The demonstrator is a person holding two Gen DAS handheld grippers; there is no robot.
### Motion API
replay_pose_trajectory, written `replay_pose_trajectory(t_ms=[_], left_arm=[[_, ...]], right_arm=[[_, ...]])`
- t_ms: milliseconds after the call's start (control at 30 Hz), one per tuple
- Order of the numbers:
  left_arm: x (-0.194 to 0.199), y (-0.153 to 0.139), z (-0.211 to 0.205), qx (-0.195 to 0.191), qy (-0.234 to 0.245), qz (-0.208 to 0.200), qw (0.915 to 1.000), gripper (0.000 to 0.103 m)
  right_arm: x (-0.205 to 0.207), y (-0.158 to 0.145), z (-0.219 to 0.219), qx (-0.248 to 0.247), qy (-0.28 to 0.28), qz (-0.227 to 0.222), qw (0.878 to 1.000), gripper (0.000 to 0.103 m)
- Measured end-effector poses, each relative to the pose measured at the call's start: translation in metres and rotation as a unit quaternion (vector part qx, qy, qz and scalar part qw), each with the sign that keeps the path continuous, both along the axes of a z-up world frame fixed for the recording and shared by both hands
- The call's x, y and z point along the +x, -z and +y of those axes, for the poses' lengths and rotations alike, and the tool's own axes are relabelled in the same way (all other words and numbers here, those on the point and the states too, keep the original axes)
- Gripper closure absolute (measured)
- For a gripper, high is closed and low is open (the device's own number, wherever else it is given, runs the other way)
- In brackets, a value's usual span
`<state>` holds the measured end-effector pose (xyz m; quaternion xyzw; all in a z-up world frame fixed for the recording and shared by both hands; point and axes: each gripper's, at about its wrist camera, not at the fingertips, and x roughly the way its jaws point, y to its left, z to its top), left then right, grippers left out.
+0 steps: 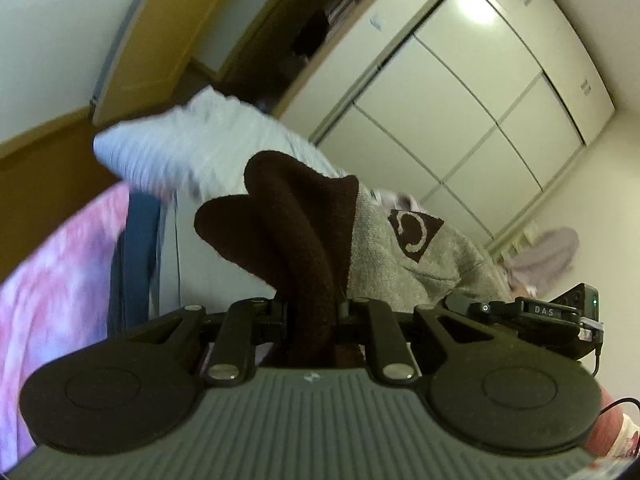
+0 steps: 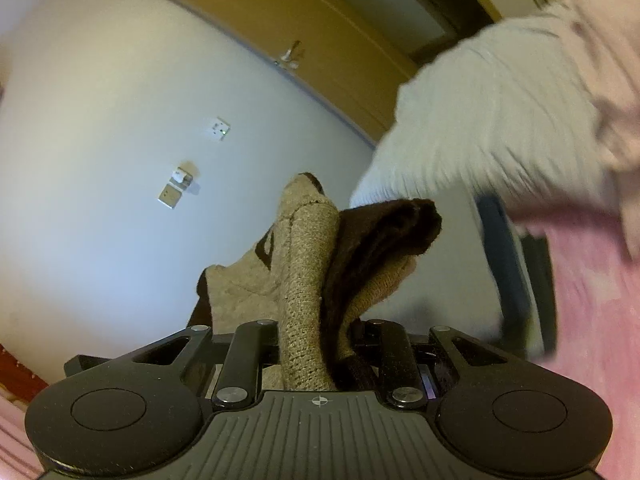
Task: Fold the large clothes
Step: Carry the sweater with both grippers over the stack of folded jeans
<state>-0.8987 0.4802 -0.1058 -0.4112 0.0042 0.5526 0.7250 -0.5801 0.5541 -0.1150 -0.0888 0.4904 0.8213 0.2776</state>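
A knitted garment, beige with dark brown parts (image 1: 304,240), is held up in the air. My left gripper (image 1: 311,312) is shut on a dark brown fold of it; the beige body with a brown diamond patch (image 1: 414,234) hangs off to the right. My right gripper (image 2: 316,340) is shut on a bunched beige and brown edge of the same garment (image 2: 308,276), which rises between the fingers and hides their tips. The other gripper (image 1: 536,316) shows at the right edge of the left wrist view.
A pale striped pillow (image 1: 180,148) and a pink blanket (image 1: 52,280) lie on the bed, beside a blue strip (image 1: 136,248). White wardrobe doors (image 1: 460,92) stand behind. In the right wrist view, a white wall with switches (image 2: 176,188) and a wooden door (image 2: 304,36).
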Motion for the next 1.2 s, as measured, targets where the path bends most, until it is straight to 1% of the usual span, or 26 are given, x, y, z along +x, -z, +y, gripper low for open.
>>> replay_pose_trajectory(t_ms=[67, 167, 300, 467, 533, 633, 700, 733, 767, 800, 833, 867, 933, 967, 1000, 1033, 1100, 1133, 1200], left_arm=[[-0.009, 0.003, 0.025, 0.008, -0.011, 0.002, 0.9999, 0.089], [-0.018, 0.014, 0.049, 0.011, -0.019, 0.004, 0.9998, 0.089], [-0.024, 0.042, 0.071, -0.001, -0.025, 0.003, 0.9997, 0.089], [-0.03, 0.075, 0.083, -0.019, -0.034, -0.002, 0.9993, 0.089], [-0.032, 0.084, 0.086, -0.02, -0.038, -0.001, 0.9991, 0.089], [-0.037, 0.097, 0.093, -0.016, -0.044, 0.007, 0.9989, 0.089], [-0.039, 0.109, 0.099, -0.029, -0.051, 0.024, 0.998, 0.087], [-0.039, 0.116, 0.102, -0.039, -0.055, 0.037, 0.9971, 0.085], [-0.041, 0.124, 0.104, -0.05, -0.061, 0.05, 0.9956, 0.078], [-0.042, 0.127, 0.104, -0.057, -0.072, 0.059, 0.9941, 0.069], [-0.046, 0.126, 0.101, -0.06, -0.084, 0.061, 0.9928, 0.066], [-0.049, 0.123, 0.097, -0.057, -0.094, 0.059, 0.9922, 0.065], [-0.051, 0.112, 0.09, -0.053, -0.118, 0.084, 0.988, 0.065], [-0.05, 0.105, 0.088, -0.054, -0.13, 0.099, 0.9851, 0.066], [-0.047, 0.095, 0.085, -0.052, -0.14, 0.113, 0.9823, 0.072], [-0.043, 0.086, 0.083, -0.042, -0.146, 0.124, 0.9807, 0.074], [-0.024, 0.067, 0.083, -0.015, -0.143, 0.156, 0.9773, 0.08], [-0.013, 0.06, 0.084, -0.001, -0.136, 0.169, 0.9762, 0.081], [0.013, 0.055, 0.092, 0.019, -0.104, 0.196, 0.9748, 0.08]], right_arm=[[-0.016, 0.002, 0.031, 0.011, -0.007, -0.002, 1.0, 0.085], [-0.03, 0.013, 0.058, 0.029, -0.019, -0.009, 0.999, 0.085], [-0.041, 0.041, 0.085, 0.017, -0.023, -0.013, 1.0, 0.085], [-0.046, 0.074, 0.111, 0.004, -0.03, -0.029, 0.999, 0.085], [-0.048, 0.087, 0.118, -0.002, -0.031, -0.028, 0.999, 0.085], [-0.051, 0.101, 0.125, 0.003, -0.035, -0.026, 0.999, 0.085], [-0.055, 0.115, 0.129, 0.002, -0.029, -0.035, 0.999, 0.083], [-0.057, 0.122, 0.13, -0.004, -0.016, -0.056, 0.998, 0.075], [-0.06, 0.131, 0.132, -0.013, -0.001, -0.083, 0.996, 0.064], [-0.061, 0.139, 0.134, -0.021, 0.021, -0.119, 0.993, 0.063], [-0.059, 0.143, 0.133, -0.021, 0.033, -0.124, 0.991, 0.063], [-0.054, 0.142, 0.13, -0.015, 0.044, -0.114, 0.992, 0.062], [-0.049, 0.127, 0.119, 0.019, 0.083, -0.136, 0.987, 0.06], [-0.047, 0.118, 0.112, 0.046, 0.094, -0.147, 0.984, 0.06], [-0.049, 0.108, 0.102, 0.075, 0.105, -0.164, 0.978, 0.06], [-0.052, 0.098, 0.094, 0.106, 0.112, -0.185, 0.97, 0.06], [-0.065, 0.084, 0.078, 0.17, 0.098, -0.212, 0.957, 0.06], [-0.077, 0.08, 0.069, 0.201, 0.085, -0.232, 0.948, 0.061], [-0.099, 0.081, 0.059, 0.255, 0.053, -0.265, 0.929, 0.067]])
